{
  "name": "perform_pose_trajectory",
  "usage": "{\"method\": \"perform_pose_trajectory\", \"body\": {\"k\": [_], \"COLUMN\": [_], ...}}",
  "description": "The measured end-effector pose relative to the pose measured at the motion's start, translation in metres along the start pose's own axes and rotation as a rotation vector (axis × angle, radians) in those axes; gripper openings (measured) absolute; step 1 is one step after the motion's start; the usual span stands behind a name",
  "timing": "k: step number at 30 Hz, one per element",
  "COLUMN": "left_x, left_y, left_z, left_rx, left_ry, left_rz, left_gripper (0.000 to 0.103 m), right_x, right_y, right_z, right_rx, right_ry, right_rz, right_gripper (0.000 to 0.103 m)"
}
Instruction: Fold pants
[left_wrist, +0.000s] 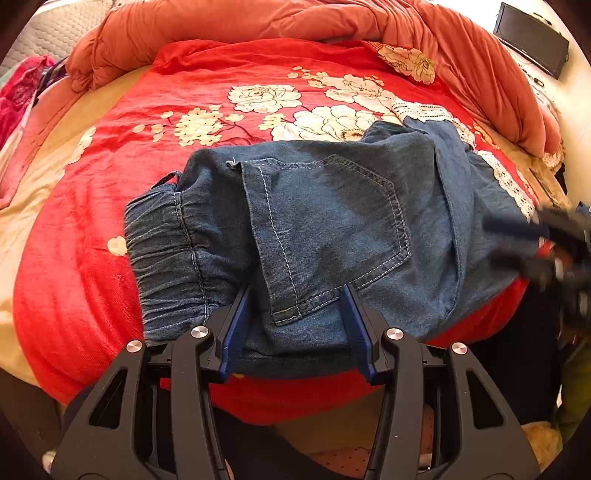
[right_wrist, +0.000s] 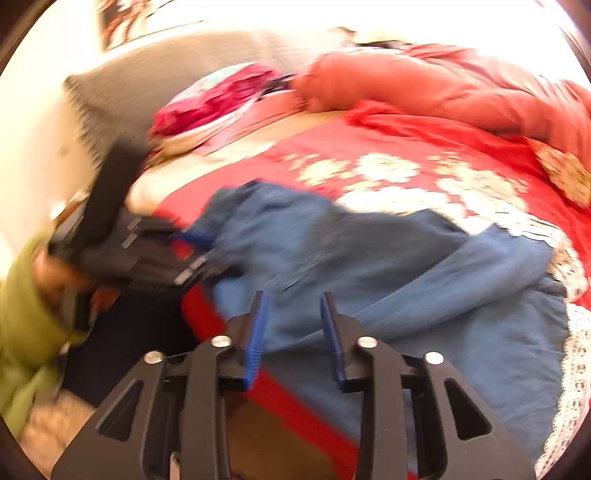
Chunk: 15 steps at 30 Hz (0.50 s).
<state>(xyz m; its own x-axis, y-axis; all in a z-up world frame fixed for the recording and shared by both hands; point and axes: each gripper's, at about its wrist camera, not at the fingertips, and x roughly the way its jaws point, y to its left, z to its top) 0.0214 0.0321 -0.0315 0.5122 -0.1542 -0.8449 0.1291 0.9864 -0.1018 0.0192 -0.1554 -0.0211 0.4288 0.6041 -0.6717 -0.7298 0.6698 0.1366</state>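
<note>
No brand or writing can be read on the things here. In the left wrist view the left gripper (left_wrist: 295, 295) is nearest, w/ its blue fingers (left_wrist: 236, 325) spread wide apart; the near edge of the pants (left_wrist: 317, 229) lies between them, but they do not pinch it. The pants are blue denim, folded up into a short bundle w/ a back pocket (left_wrist: 332, 236) on top and the elastic waistband (left_wrist: 166, 251) at the left. They lie near the front edge of the bed, on a red bedsheet (left_wrist: 92, 221) w/ white flowers. At the right the right gripper (left_wrist: 546, 243) is blurred. In the right wrist view the right gripper (right_wrist: 293, 299) is also open, less wide, above the denim, holding nothing. Far behind lies an orange quilt (left_wrist: 258, 18), rolled up.
</note>
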Motion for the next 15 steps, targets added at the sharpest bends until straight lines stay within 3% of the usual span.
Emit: {"method": "perform_pose_trajectory", "body": {"k": [2,8,13,15], "left_x": [0.002,0.006,0.002,-0.026], "left_y": [-0.001,0.001,0.003,0.001], "left_z": [0.000,0.000,0.001,0.003], "left_rx": [0.003,-0.008,-0.027,-0.026], "left_ry": [0.000,0.002,-0.011,-0.079], "left_rz": [0.003,-0.008,-0.031,-0.082], "left_gripper": [0.041,0.041,0.041,0.041], "right_x": [0.009,0.056,0.046,0.025], "right_y": [-0.012,-0.032,-0.037,-0.044], "right_z": [0.007,-0.002,-0.006,-0.003], "right_rx": [0.039,0.117,0.160,0.190], "right_ry": [0.008,0.145,0.105,0.043], "right_rz": [-0.013,-0.068,-0.048,-0.046], "right_gripper": [0.031,0.031,0.031,0.037]}}
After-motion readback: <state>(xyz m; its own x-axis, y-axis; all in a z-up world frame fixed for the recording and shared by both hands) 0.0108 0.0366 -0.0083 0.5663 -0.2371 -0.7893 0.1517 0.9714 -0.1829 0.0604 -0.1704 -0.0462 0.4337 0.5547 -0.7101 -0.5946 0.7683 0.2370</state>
